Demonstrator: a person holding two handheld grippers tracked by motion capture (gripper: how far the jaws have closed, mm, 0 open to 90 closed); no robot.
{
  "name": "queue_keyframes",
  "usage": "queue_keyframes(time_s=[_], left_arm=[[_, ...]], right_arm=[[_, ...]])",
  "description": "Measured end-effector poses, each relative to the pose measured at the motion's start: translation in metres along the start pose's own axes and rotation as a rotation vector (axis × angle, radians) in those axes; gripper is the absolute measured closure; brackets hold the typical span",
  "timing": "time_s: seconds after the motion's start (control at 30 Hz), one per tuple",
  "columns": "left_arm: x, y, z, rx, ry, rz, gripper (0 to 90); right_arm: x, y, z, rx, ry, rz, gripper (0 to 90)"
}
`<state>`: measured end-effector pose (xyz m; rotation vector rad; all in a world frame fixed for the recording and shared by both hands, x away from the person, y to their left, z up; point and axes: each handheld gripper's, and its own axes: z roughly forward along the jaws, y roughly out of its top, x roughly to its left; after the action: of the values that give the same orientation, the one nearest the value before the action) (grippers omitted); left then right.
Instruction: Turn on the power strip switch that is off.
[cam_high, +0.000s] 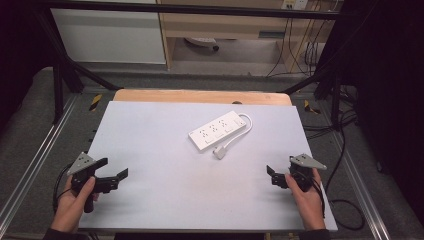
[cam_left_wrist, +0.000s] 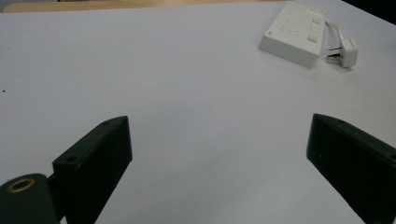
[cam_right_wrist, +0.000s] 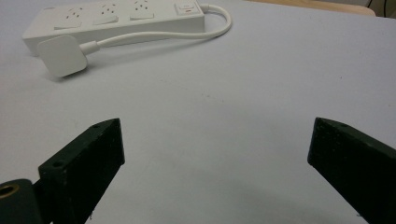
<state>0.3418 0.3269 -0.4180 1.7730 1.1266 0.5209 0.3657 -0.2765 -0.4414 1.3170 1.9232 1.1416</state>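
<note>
Left tool (cam_high: 111, 172) rests at 8 o'clock on the surface (cam_high: 165, 190), jaws wide apart with nothing between them. Right tool (cam_high: 274, 176) is at 4 o'clock, jaws also apart. White power strip (cam_high: 218, 130) lies near the centre toward 12 o'clock, its plug (cam_high: 220, 152) just beside it, well apart from both tools.
</note>
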Motion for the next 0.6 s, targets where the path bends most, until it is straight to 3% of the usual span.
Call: queue_keyframes(time_s=[0.4,0.6], left_arm=[[-0.0014,-0.0001,0.0005,0.006,-0.009,0.005,6.5],[-0.0016,0.0000,0.0002,0.000,-0.014,0.003,6.5]], right_arm=[[0.0045,0.0020,-0.0008,-0.016,0.021,-0.011,4.9],[0.0062,0.0035,0.0004,-0.006,0.029,0.018,4.0]])
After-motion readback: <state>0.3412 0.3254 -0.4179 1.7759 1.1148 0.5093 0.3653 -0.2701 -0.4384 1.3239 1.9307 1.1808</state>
